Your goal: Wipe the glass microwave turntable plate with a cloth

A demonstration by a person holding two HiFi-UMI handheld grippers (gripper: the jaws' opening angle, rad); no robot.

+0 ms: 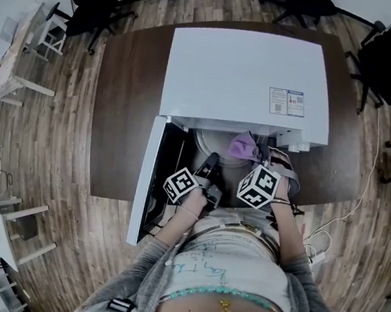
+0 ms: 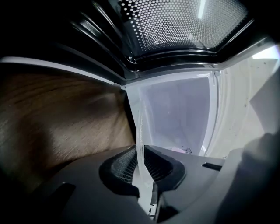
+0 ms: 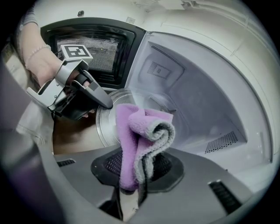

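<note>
The glass turntable plate (image 2: 175,118) stands tilted on edge at the mouth of the white microwave (image 1: 248,73). My left gripper (image 2: 141,164) is shut on the plate's rim, which runs down between the two pads. From the right gripper view, the left gripper (image 3: 107,103) clamps the plate (image 3: 107,127) at its top left edge. My right gripper (image 3: 133,168) is shut on a folded purple and grey cloth (image 3: 140,135), which sits just in front of the plate's face. In the head view both grippers meet at the oven opening, left gripper (image 1: 210,162) beside the cloth (image 1: 242,147).
The microwave door (image 1: 147,174) swings open to the left, and its mesh window (image 2: 175,22) is close above the left gripper. The oven cavity (image 3: 197,109) lies behind the plate. The brown table (image 1: 123,108) carries the oven. Chairs stand around, and a cable (image 1: 336,218) lies on the floor at right.
</note>
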